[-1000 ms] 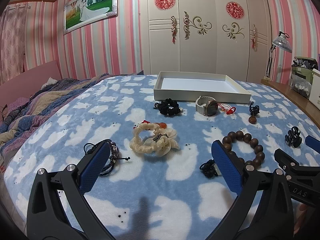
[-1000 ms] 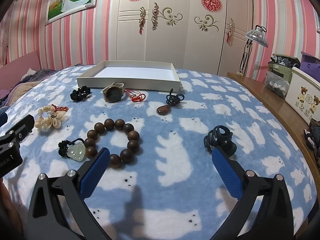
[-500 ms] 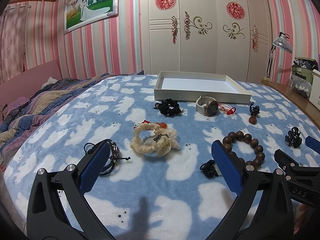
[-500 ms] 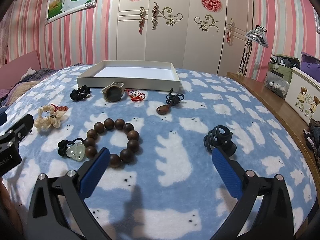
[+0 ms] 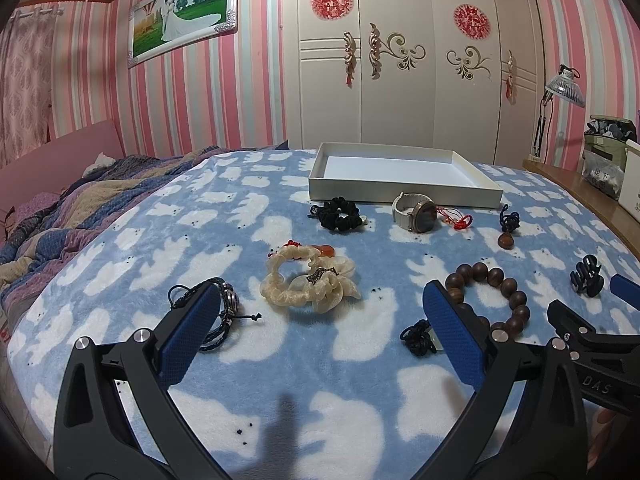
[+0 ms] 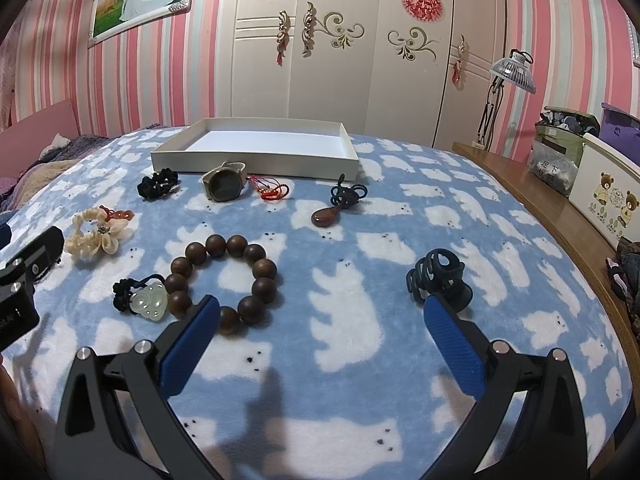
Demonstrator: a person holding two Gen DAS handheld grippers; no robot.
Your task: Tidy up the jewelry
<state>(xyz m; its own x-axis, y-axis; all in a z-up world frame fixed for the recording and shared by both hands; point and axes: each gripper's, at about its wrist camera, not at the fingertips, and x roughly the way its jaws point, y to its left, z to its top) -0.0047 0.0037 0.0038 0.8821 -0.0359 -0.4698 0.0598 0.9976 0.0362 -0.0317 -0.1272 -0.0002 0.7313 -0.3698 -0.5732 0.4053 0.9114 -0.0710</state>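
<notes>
Jewelry lies scattered on a blue blanket with white bears. A white tray point(image 5: 404, 192) point(image 6: 256, 164) sits at the far side with nothing in it. In front of it lie a black scrunchie point(image 5: 339, 215), a watch point(image 5: 416, 213) and a brown pendant point(image 6: 327, 216). Nearer are a cream scrunchie point(image 5: 308, 280), a wooden bead bracelet point(image 6: 224, 276), a jade charm point(image 6: 150, 302), a black hair claw point(image 6: 436, 276) and a dark cord bracelet point(image 5: 224, 312). My left gripper point(image 5: 320, 320) hovers open before the cream scrunchie. My right gripper point(image 6: 320, 328) stands open between the beads and the claw.
A striped quilt point(image 5: 60, 208) is bunched at the left of the bed. A wooden ledge point(image 6: 540, 200) runs along the right with boxes and a lamp point(image 6: 508, 76). A wardrobe stands behind the tray. Bare blanket lies near the front edge.
</notes>
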